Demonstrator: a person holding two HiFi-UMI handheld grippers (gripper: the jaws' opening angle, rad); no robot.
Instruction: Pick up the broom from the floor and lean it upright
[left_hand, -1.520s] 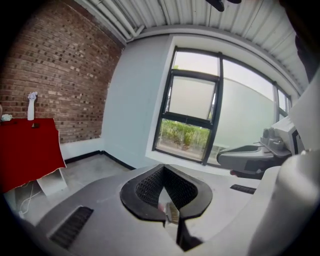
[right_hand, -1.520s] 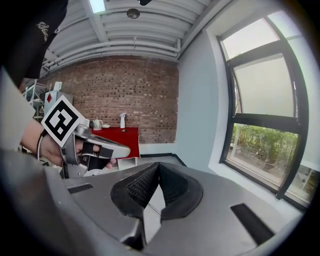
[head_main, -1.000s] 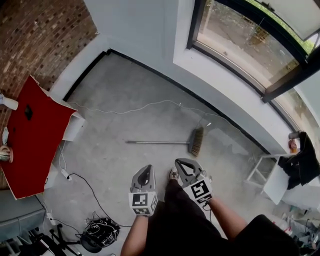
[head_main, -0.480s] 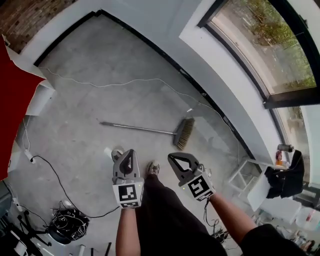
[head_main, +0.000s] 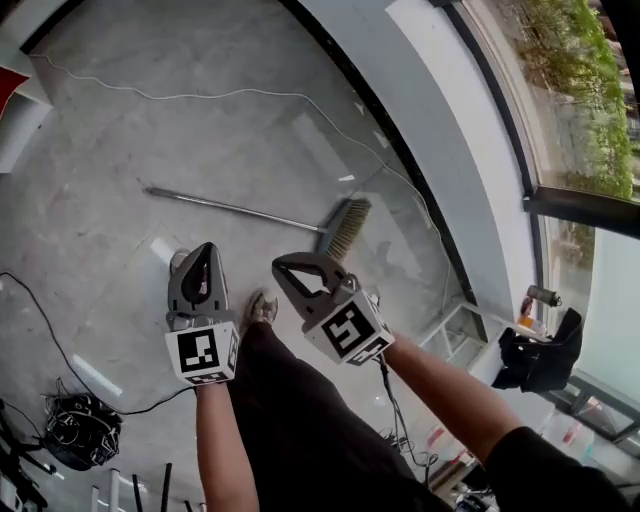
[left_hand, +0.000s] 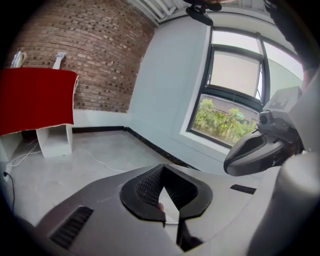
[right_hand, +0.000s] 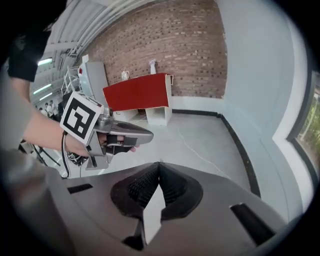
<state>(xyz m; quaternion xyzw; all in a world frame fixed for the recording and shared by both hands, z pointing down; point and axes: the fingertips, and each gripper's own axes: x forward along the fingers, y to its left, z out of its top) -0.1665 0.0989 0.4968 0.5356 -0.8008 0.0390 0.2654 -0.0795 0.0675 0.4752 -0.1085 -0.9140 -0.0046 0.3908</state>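
Two grippers hang above the grey floor (head_main: 90, 210), both empty. At the far left edge a red table corner (head_main: 8, 82) pokes in. Below it a black cable (head_main: 40, 325) loops across the floor to a dark tangle of wires (head_main: 75, 432). From there to the broom the floor is bare.

The left gripper (head_main: 204, 250) has its jaws closed tip to tip with nothing between them. Beyond its tips the broom (head_main: 250, 211) lies flat on the floor, untouched, with its handle end to the left and its bristle head to the right. A thin white cord (head_main: 200, 95) trails over the floor farther out.

The right gripper (head_main: 284, 266) has its jaws pressed together too, holding nothing, and its tips sit near the bristles in the head view. Right of the bristles a black skirting strip (head_main: 375, 130) marks the floor's edge under a pale wall (head_main: 450, 130), which rises to a window (head_main: 590, 100). A white rack (head_main: 468, 335) crowds the lower right.
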